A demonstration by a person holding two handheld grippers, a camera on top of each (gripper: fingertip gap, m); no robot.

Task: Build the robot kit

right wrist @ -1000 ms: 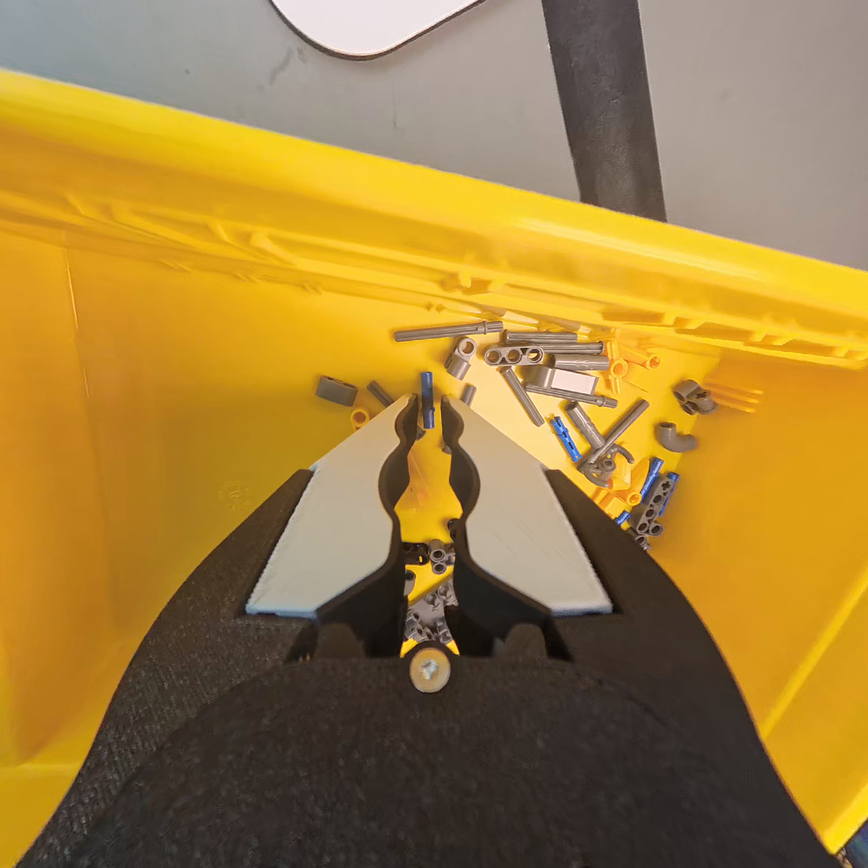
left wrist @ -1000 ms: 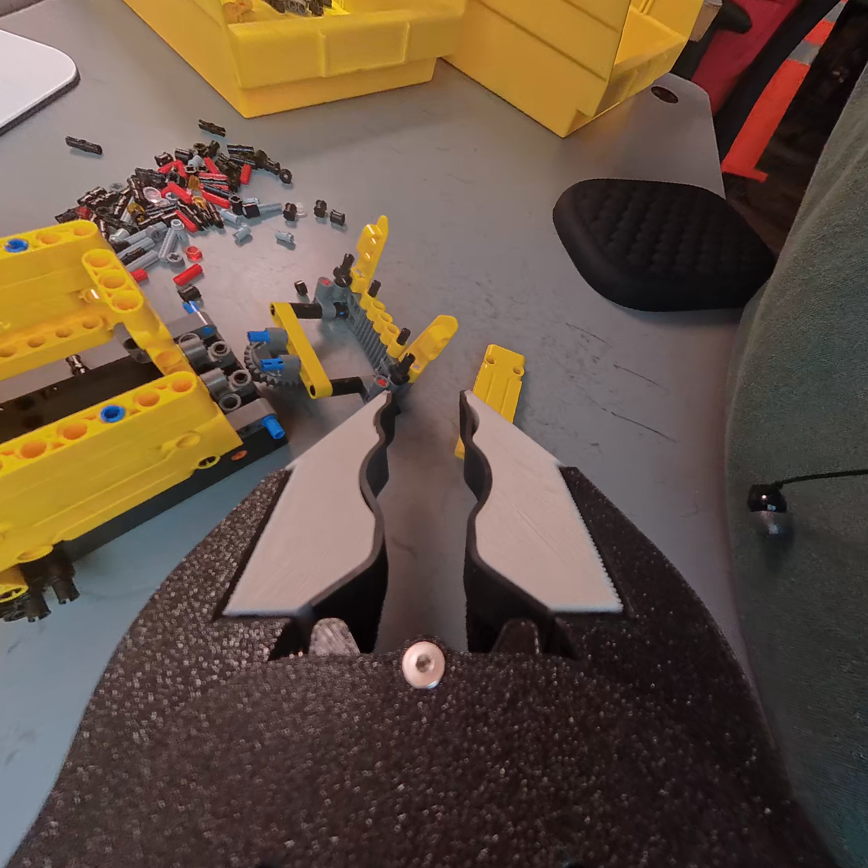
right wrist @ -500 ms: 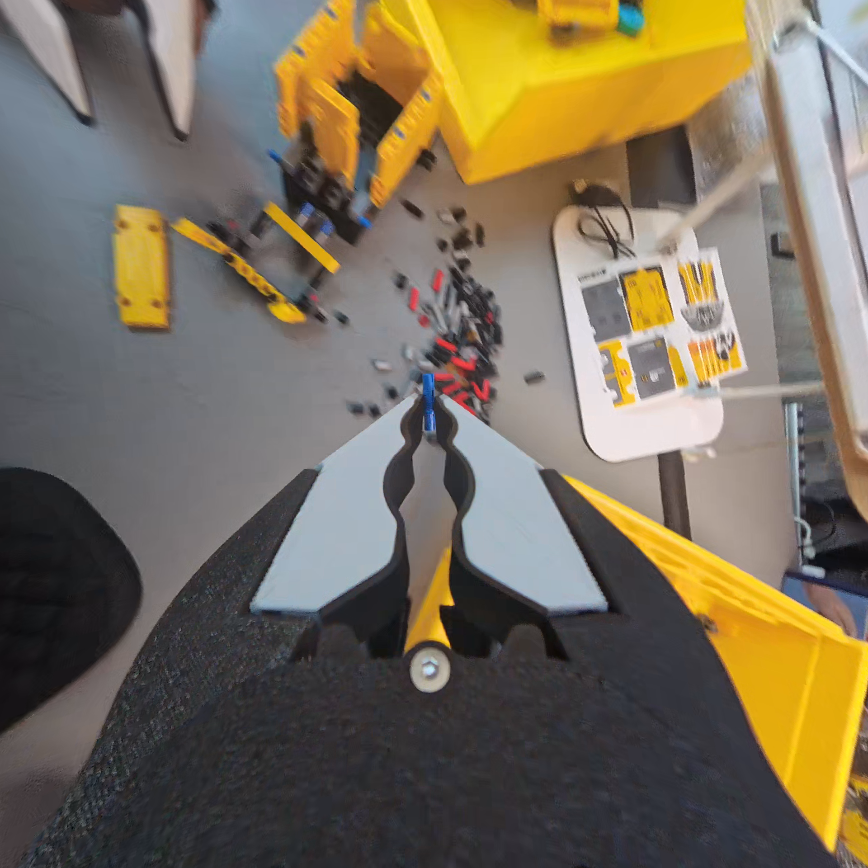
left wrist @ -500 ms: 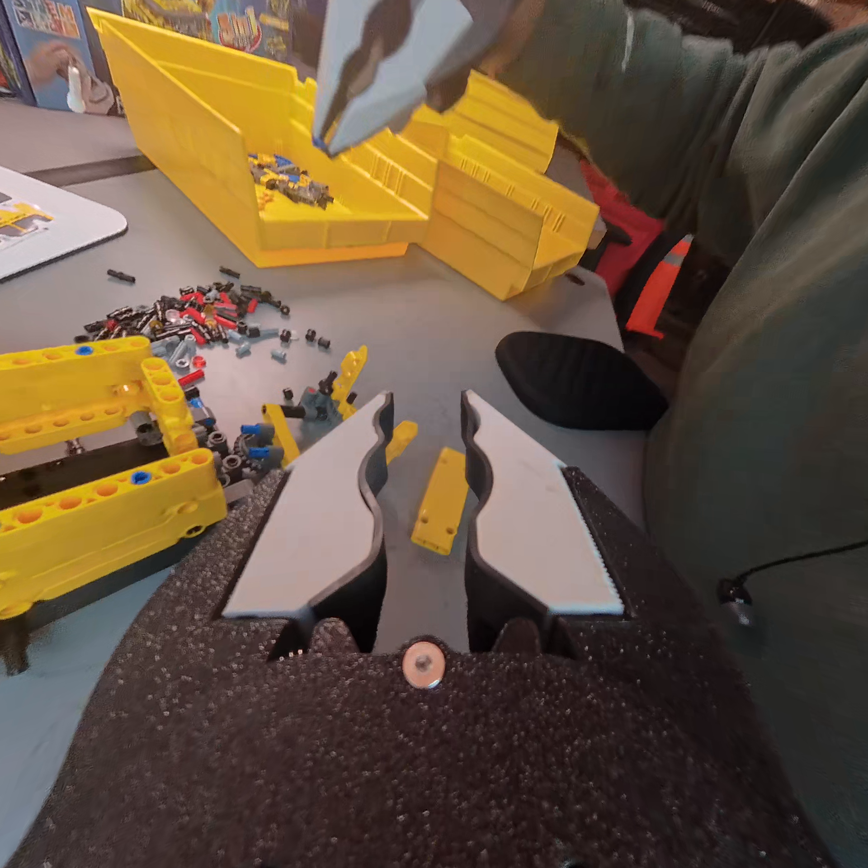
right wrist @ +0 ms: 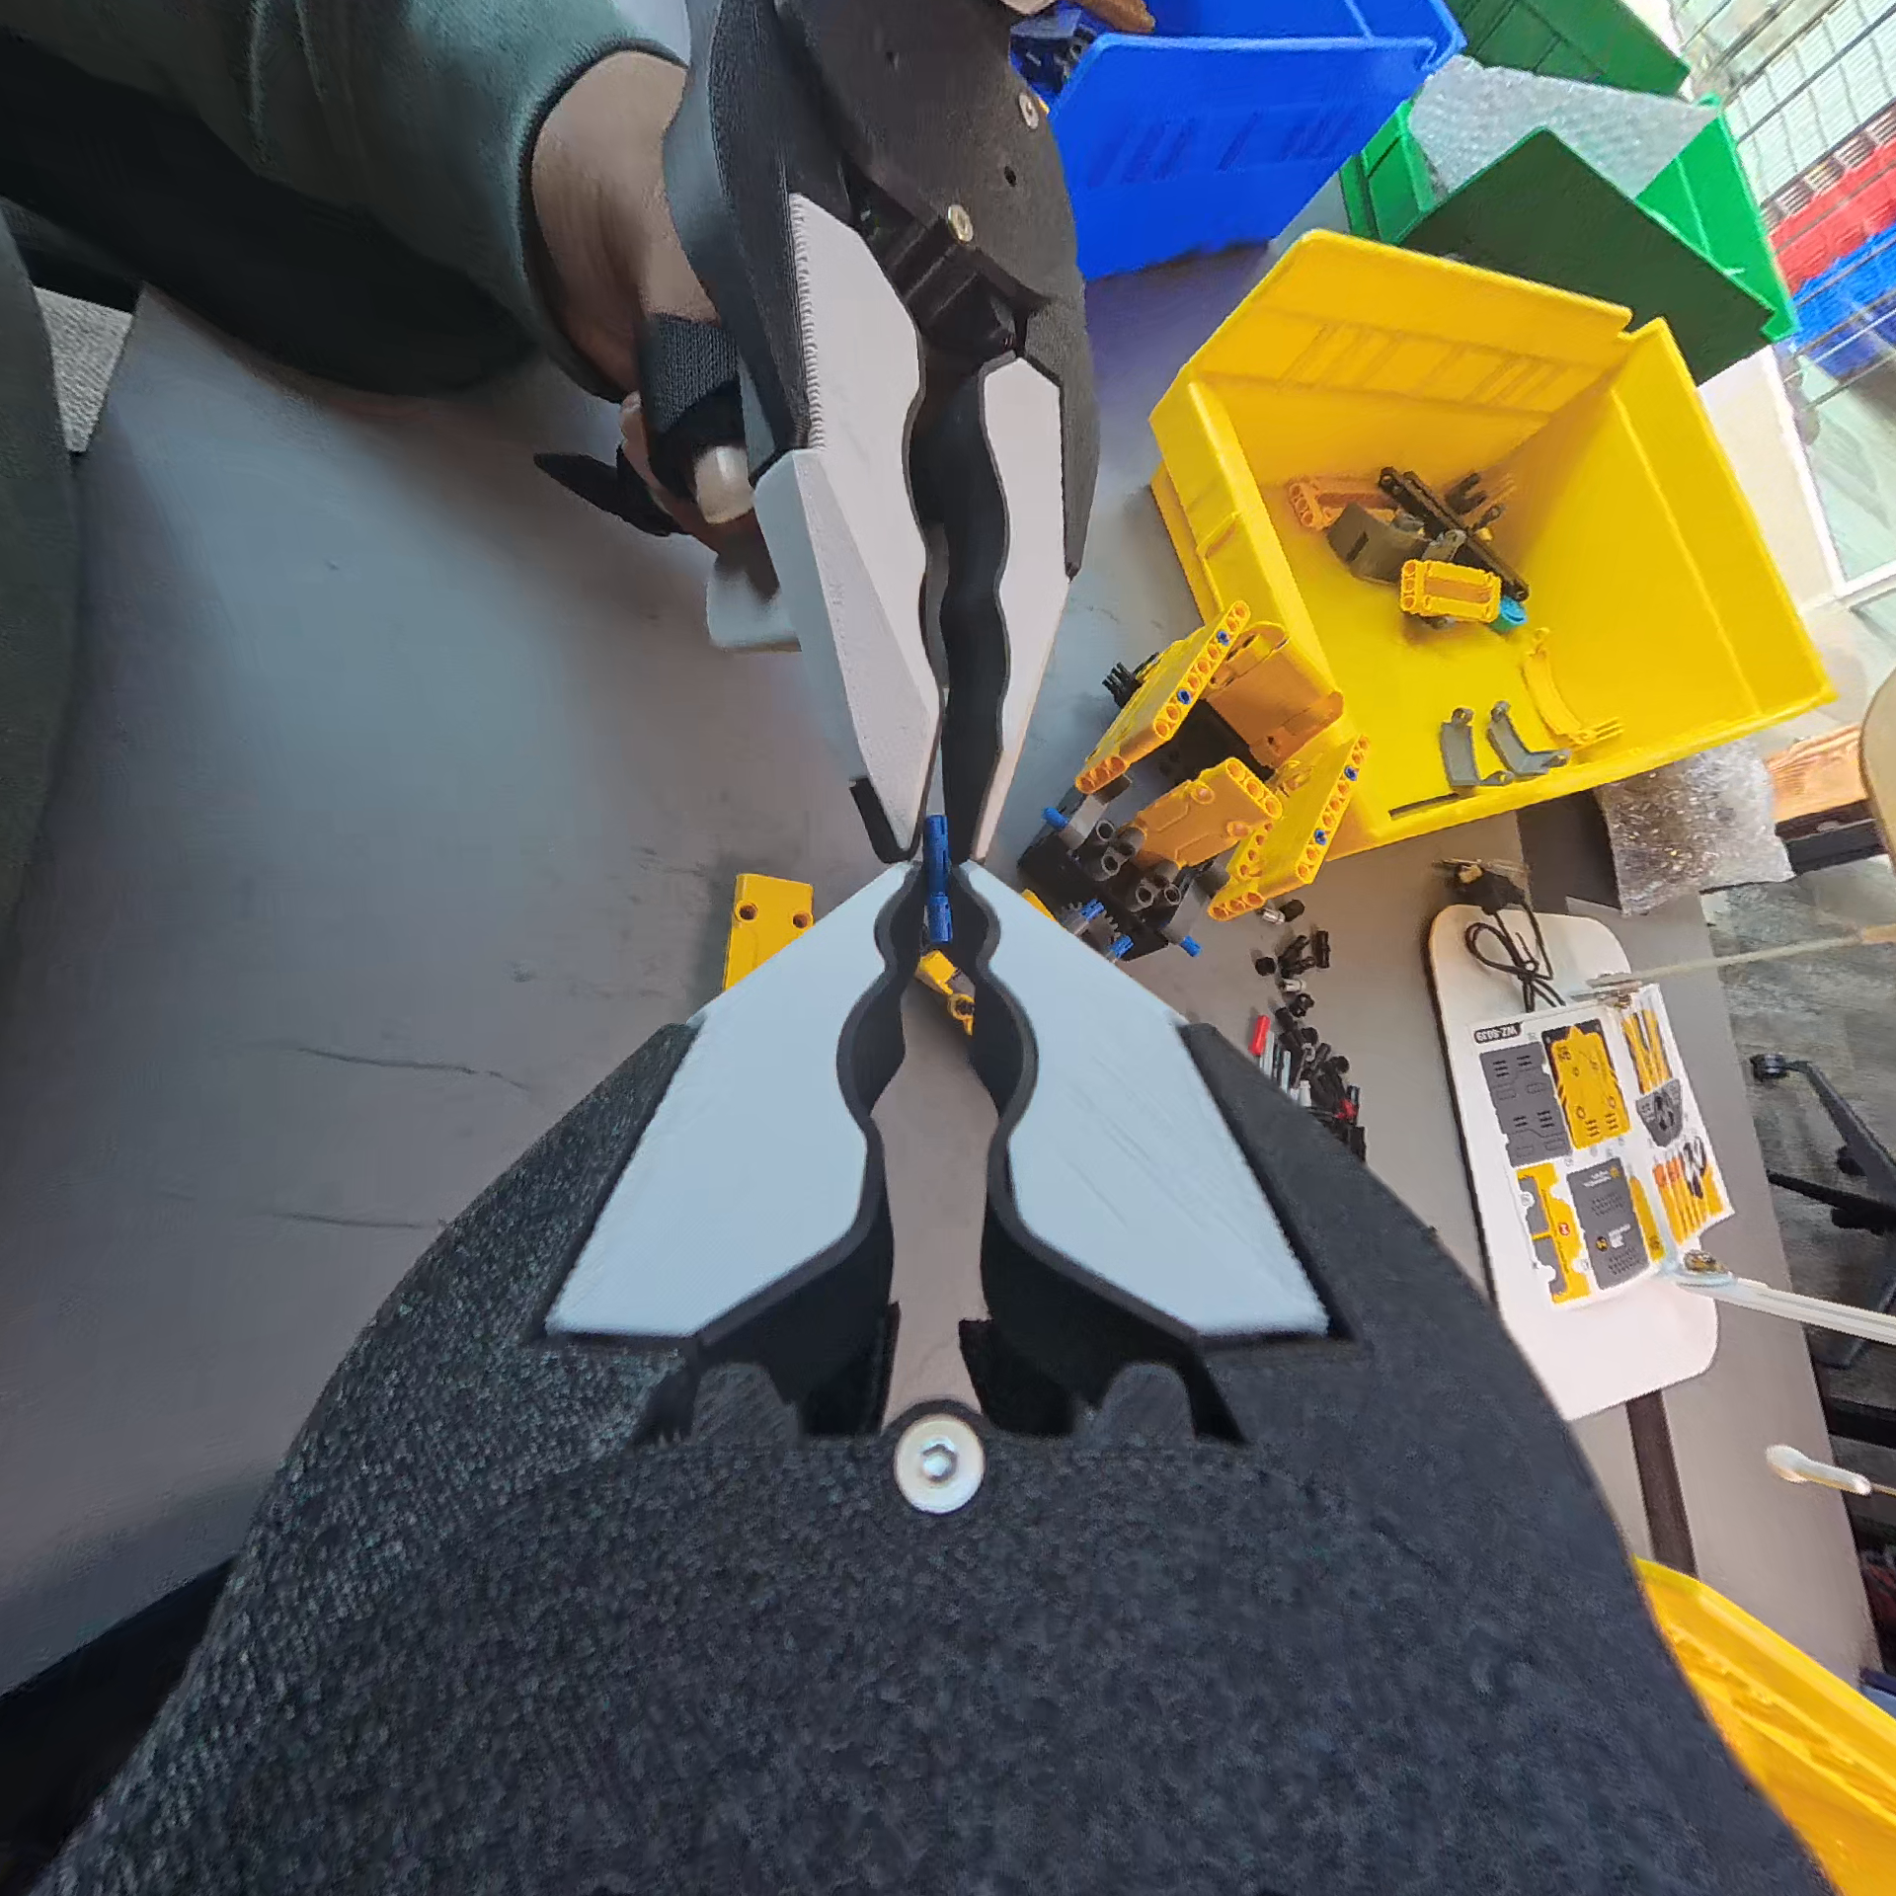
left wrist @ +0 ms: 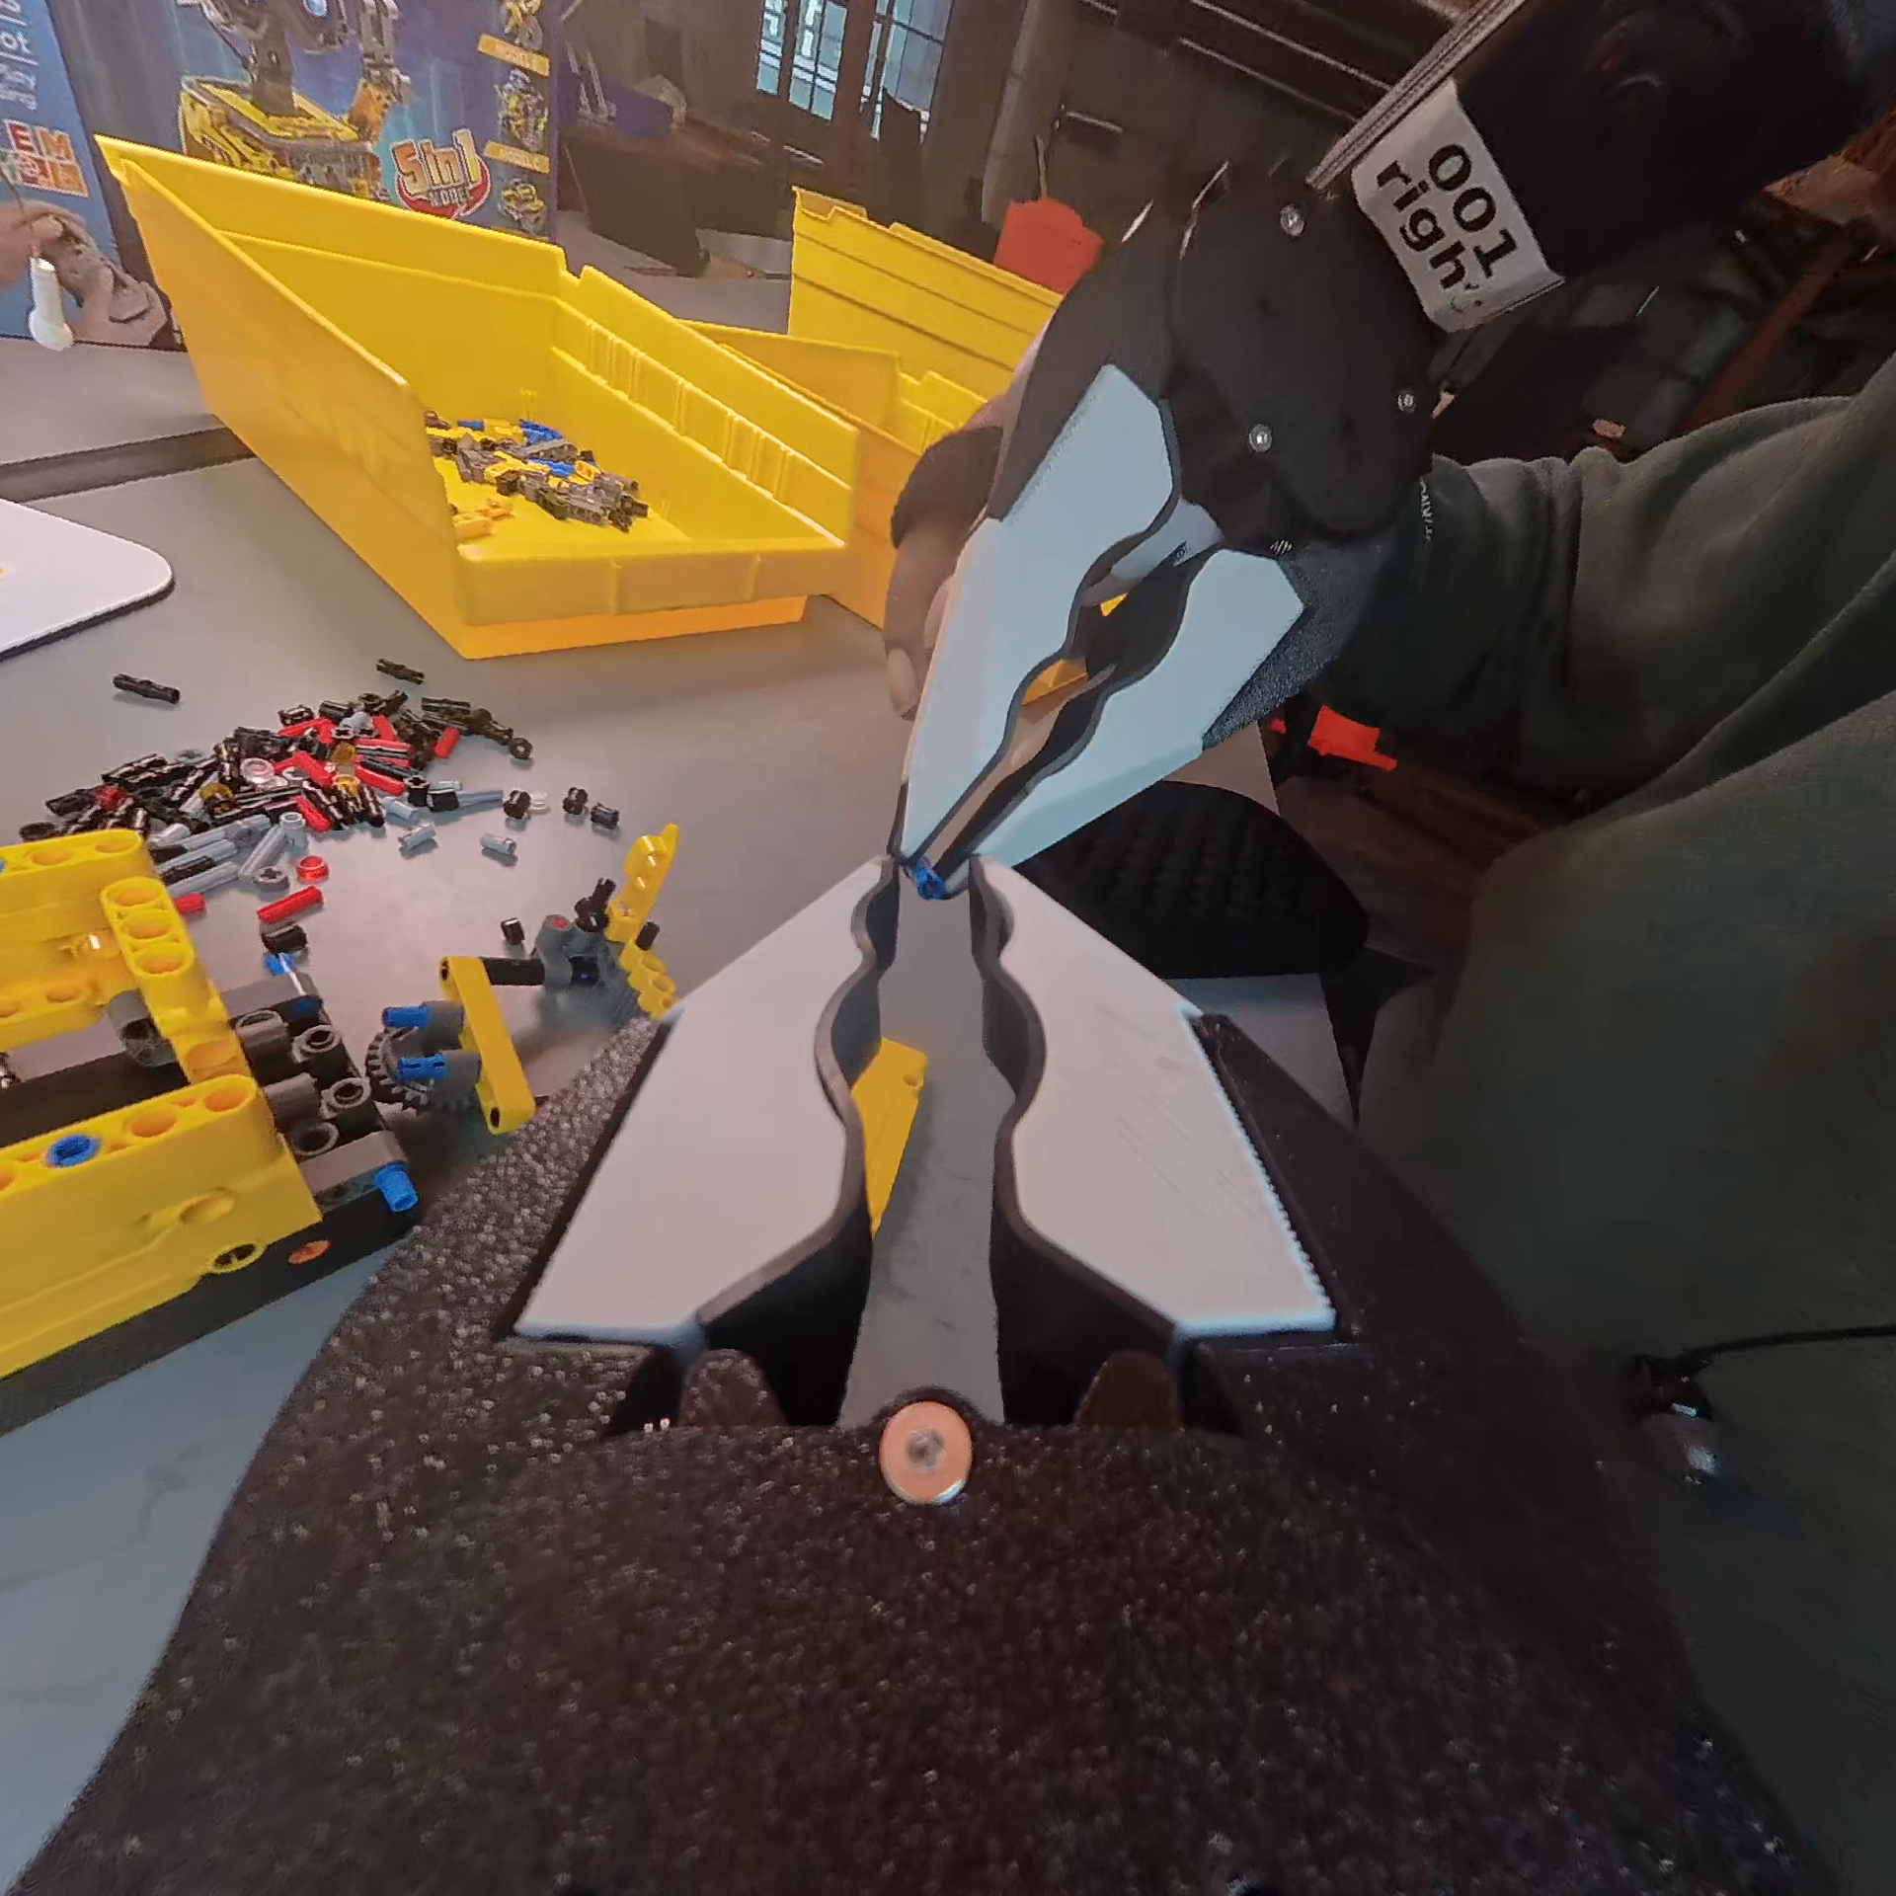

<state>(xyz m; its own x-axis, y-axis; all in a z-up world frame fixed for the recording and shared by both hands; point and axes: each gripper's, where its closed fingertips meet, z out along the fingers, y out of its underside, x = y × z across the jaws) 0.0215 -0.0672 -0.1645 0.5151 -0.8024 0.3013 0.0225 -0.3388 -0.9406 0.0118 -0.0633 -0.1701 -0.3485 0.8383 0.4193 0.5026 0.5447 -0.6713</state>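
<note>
Here, the right gripper (right wrist: 936, 872) pinches a blue pin (right wrist: 936, 884) tip-to-tip with the spread left gripper (left wrist: 929, 882).
The pin could slip toward the yellow panel (right wrist: 764, 918) at 9 o'clock; the grip looks shallow.

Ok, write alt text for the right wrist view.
The right gripper pinches a small blue pin at its tips, meeting the left gripper tip to tip above a grey table. A yellow model and yellow bin lie beyond.

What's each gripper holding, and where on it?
Right gripper pinches a small blue pin by its lower end. Left gripper is open and holds nothing.
</note>
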